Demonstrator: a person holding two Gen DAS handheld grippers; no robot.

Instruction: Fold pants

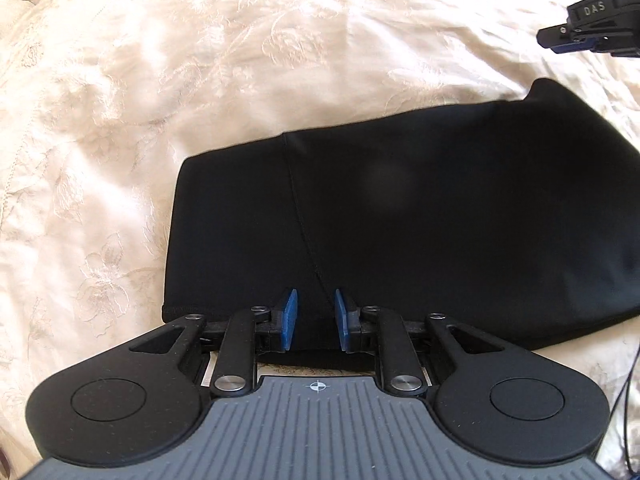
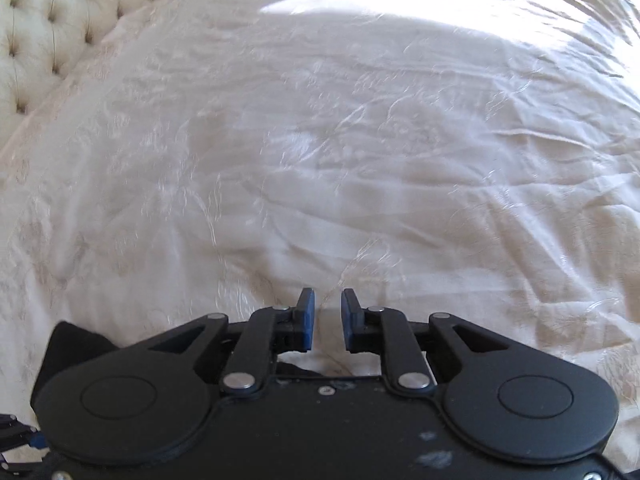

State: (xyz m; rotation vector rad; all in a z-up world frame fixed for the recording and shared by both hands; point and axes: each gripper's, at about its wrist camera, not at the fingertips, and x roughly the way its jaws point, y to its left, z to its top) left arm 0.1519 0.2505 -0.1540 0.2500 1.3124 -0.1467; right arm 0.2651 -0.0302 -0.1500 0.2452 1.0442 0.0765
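The black pants [image 1: 400, 220] lie folded into a compact rectangle on the cream bedspread [image 1: 160, 80]. My left gripper [image 1: 316, 310] is open and empty, with its blue pads just over the near edge of the folded pants. My right gripper [image 2: 327, 306] is open and empty above bare bedspread [image 2: 360, 140]. It also shows in the left wrist view [image 1: 554, 38], at the upper right beyond the far corner of the pants. A corner of the pants [image 2: 76, 344] shows at the lower left of the right wrist view, mostly hidden behind the gripper body.
A tufted cream headboard [image 2: 44, 28] stands at the upper left of the right wrist view. A thin black cable [image 1: 628, 400] hangs at the right edge of the left wrist view. Bright sunlight falls on the far bedspread [image 2: 420, 12].
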